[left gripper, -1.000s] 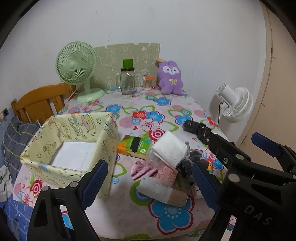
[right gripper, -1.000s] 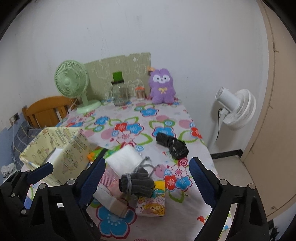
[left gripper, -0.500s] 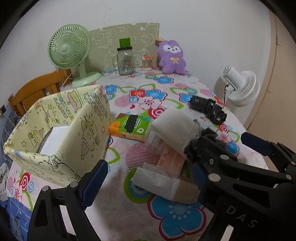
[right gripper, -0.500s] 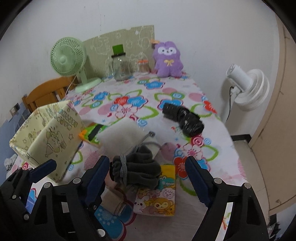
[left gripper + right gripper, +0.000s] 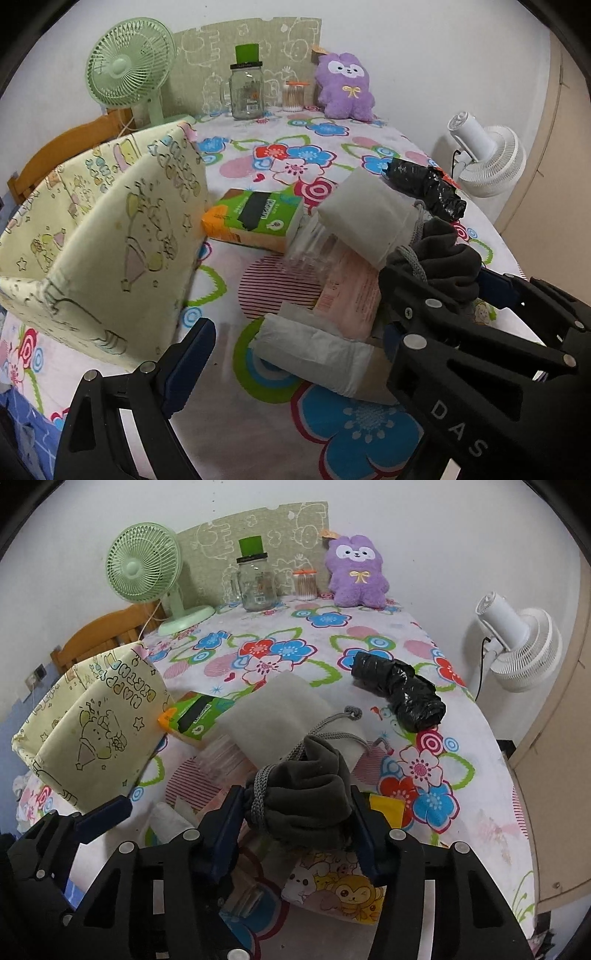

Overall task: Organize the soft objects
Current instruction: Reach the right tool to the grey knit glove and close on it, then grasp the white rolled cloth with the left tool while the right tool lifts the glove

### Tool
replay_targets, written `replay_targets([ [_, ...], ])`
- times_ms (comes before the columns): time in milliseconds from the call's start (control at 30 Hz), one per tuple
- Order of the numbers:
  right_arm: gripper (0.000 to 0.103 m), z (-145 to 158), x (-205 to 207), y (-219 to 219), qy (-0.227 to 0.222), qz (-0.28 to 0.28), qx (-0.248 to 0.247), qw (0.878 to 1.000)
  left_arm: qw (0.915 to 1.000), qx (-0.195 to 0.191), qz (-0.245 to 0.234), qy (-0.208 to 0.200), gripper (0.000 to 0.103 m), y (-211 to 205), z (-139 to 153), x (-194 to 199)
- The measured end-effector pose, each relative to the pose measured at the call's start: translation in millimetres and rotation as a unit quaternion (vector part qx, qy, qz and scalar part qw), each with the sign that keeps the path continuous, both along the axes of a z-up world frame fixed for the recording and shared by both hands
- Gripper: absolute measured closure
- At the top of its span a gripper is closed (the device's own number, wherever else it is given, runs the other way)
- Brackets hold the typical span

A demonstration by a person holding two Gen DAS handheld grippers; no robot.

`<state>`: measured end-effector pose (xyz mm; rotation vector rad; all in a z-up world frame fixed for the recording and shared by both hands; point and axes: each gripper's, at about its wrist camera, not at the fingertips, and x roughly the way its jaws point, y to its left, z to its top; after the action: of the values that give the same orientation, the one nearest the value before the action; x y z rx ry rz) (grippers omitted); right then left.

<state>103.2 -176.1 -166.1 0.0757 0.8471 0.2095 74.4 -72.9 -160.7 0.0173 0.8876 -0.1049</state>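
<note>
Since the earlier frames the right gripper (image 5: 297, 808) had dropped and pinched the grey pouch (image 5: 304, 797) atop the pile beside the yellow fabric box (image 5: 92, 723), while the left gripper (image 5: 291, 343) stayed spread, so transfer to the box looked next.

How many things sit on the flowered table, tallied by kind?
Fans: 1, green fan
Bins: 1, yellow fabric bin
Jars: 2, glass jar, cotton swab jar
Plush toys: 1, purple plush
Soft packs and bundles: 7, including grey drawstring pouch, black bag roll
Total: 12
</note>
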Motion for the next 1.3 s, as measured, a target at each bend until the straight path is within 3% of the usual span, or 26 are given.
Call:
replay_targets([
  [67, 0.046, 0, 0, 1, 0.0, 0.001, -0.001, 1.0, 1.0, -0.005, -0.004, 0.006, 0.011, -2, -3, 2],
  [167, 0.046, -1, 1, 1, 0.001, 0.001, -0.002, 1.0, 0.9994, -0.014, -0.002, 0.031, 0.023, -2, -11, 7],
  [267, 0.046, -1, 1, 0, 0.001, 0.001, -0.002, 1.0, 0.9996, -0.006, 0.001, 0.026, 0.028, -1, -12, 4],
  [367, 0.046, -1, 1, 0, 0.001, 0.0, -0.002, 1.0, 0.9998, 0.002, 0.006, 0.018, 0.041, -2, -12, 2],
  [433, 0.046, -1, 1, 0, 0.001, 0.0, -0.002, 1.0, 0.9998, 0.003, 0.007, 0.016, 0.044, 0, -12, 2],
  [567, 0.046, -1, 1, 1, 0.0, -0.002, -0.001, 1.0, 0.9998, 0.0, 0.015, 0.013, 0.061, 3, -11, 1],
  [667, 0.046, 0, 0, 3, -0.001, -0.001, -0.003, 1.0, 0.9998, -0.001, 0.015, 0.012, 0.067, 3, -10, 1],
  [967, 0.046, 5, -4, 4, -0.005, -0.005, -0.006, 1.0, 0.9998, -0.007, 0.014, 0.015, 0.073, 2, -7, 0],
  [1300, 0.046, 31, -8, -3, -0.028, -0.018, -0.005, 0.999, 0.9998, -0.013, 0.004, -0.014, 0.073, -2, 24, -2],
])
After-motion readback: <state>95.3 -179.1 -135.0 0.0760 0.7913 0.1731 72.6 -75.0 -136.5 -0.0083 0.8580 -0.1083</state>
